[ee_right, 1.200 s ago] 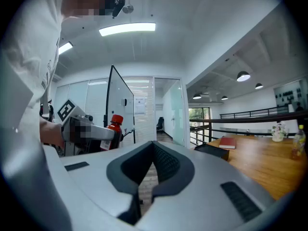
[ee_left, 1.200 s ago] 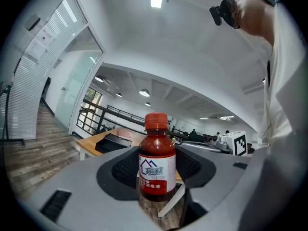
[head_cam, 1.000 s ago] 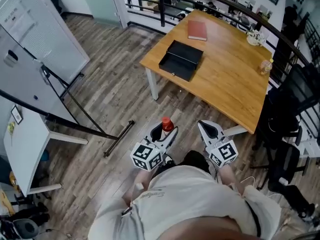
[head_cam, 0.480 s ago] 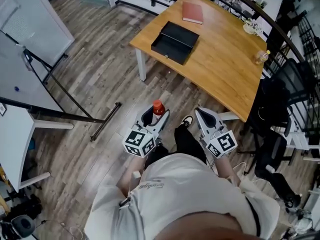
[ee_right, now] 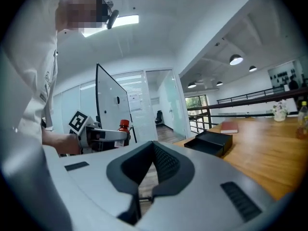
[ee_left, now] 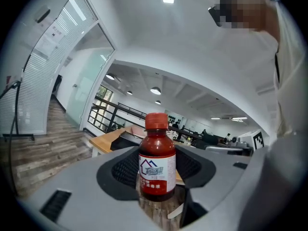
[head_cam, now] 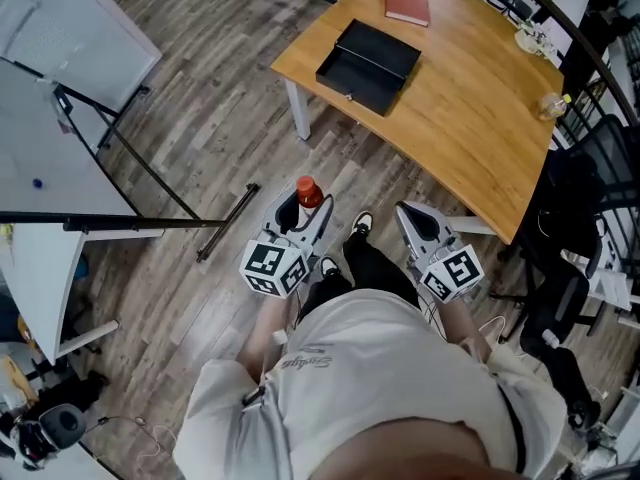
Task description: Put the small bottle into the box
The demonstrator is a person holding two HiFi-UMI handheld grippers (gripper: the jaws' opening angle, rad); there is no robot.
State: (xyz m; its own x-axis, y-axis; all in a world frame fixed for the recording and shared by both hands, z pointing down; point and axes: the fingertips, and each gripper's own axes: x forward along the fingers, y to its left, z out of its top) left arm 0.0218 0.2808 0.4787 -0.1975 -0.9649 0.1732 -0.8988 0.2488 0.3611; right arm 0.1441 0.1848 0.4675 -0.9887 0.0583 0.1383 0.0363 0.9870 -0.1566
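Observation:
A small dark-red bottle (head_cam: 307, 193) with a red cap stands upright between the jaws of my left gripper (head_cam: 303, 208), which is shut on it at waist height over the floor. In the left gripper view the bottle (ee_left: 157, 162) fills the gap between the black pads. My right gripper (head_cam: 417, 225) is beside it, shut and holding nothing, its tips touching (ee_right: 154, 153). The black box (head_cam: 368, 65) lies open on the near-left part of the wooden table (head_cam: 470, 118), well ahead of both grippers. The right gripper view also shows the box (ee_right: 209, 142).
A red book (head_cam: 408, 1) lies beyond the box. A clear bottle (head_cam: 553, 106) stands at the table's right edge. A whiteboard on a black stand (head_cam: 100, 138) is to the left, and dark office chairs (head_cam: 570, 298) to the right. Wooden floor lies between me and the table.
The table and box have shifted in the head view as the person moves. Both grippers keep their places in front of the body, the bottle still in the left one.

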